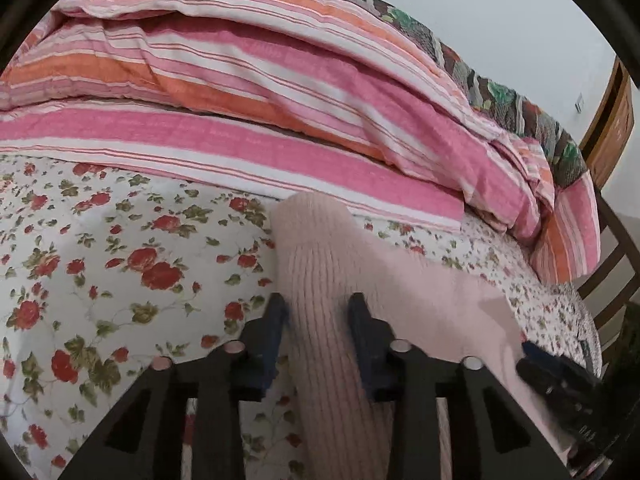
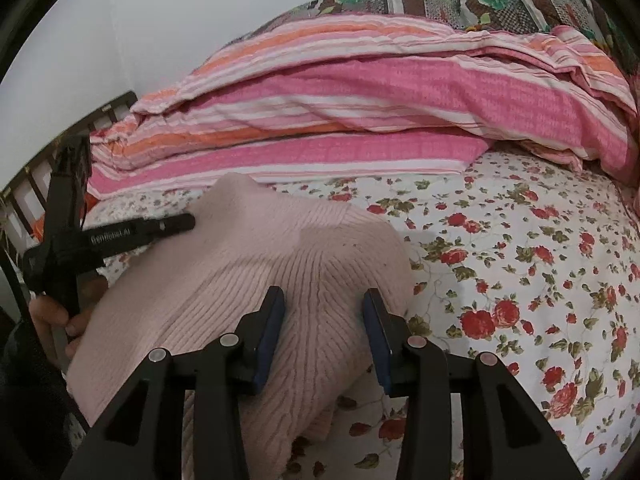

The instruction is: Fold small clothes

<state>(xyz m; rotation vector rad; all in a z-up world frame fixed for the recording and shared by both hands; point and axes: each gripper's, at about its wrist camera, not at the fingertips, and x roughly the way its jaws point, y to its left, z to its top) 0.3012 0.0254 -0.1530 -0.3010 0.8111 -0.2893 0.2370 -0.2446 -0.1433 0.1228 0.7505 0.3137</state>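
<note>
A pale pink ribbed knit sweater (image 1: 320,248) lies on the floral bed sheet (image 1: 120,260). A long ribbed part of it runs between the fingers of my left gripper (image 1: 318,312), and the blue pads press on it from both sides. In the right wrist view the sweater (image 2: 280,248) is bunched into a mound. My right gripper (image 2: 324,304) is shut on a raised fold at its near right side. The left gripper (image 2: 176,222) shows at the sweater's far left edge, held by a hand (image 2: 60,312). The right gripper (image 1: 552,368) shows blurred at the right.
A folded quilt (image 1: 280,80) with pink, orange and white stripes lies across the back of the bed, a patterned blanket (image 1: 500,96) behind it. Open floral sheet (image 2: 520,260) lies to the sweater's right. A dark bed rail (image 2: 40,176) stands at the left, wooden furniture (image 1: 612,120) at the right.
</note>
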